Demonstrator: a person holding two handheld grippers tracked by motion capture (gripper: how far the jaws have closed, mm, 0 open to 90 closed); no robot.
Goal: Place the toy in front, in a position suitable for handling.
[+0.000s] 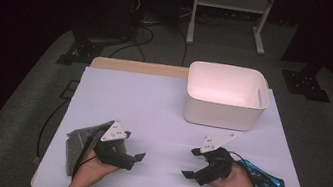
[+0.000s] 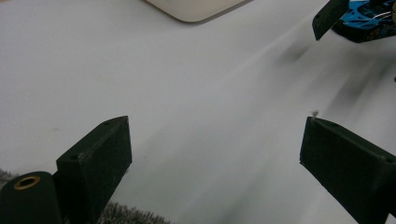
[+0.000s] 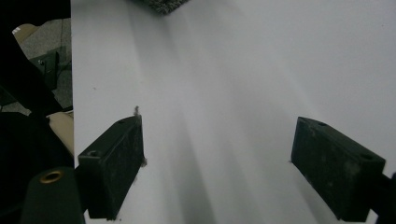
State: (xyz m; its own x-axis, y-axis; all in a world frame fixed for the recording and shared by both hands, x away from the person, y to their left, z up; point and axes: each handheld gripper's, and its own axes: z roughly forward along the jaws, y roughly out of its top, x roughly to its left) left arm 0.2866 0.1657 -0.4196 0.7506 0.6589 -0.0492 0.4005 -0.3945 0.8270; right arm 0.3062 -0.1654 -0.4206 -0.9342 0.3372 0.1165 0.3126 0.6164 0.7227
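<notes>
- The left gripper [image 1: 136,158] sits at about 7 o'clock on the table [image 1: 160,118], held in a hand; its 2 black jaws stand wide apart in the left gripper view with bare white tabletop between them, gripping nothing.
- The right gripper [image 1: 190,163] sits at about 5 o'clock, also hand-held; its 2 jaws are spread wide in the right gripper view, holding nothing.
- 1 grey cloth [image 1: 79,143] lies just behind the left gripper, toward 8 o'clock, partly under the hand; its fuzzy edge shows at the bottom of the left gripper view [image 2: 126,215].
- 1 blue and black object [image 1: 269,184], which I cannot identify more closely, lies just beside the right hand, toward 4 o'clock.
- 1 white plastic bin [image 1: 222,110] with a handle slot stands at about 1 o'clock, well apart from both grippers; its inside looks bare.
- Counted: 2 grippers, 1 cloth, 1 blue object, 1 bin.
</notes>
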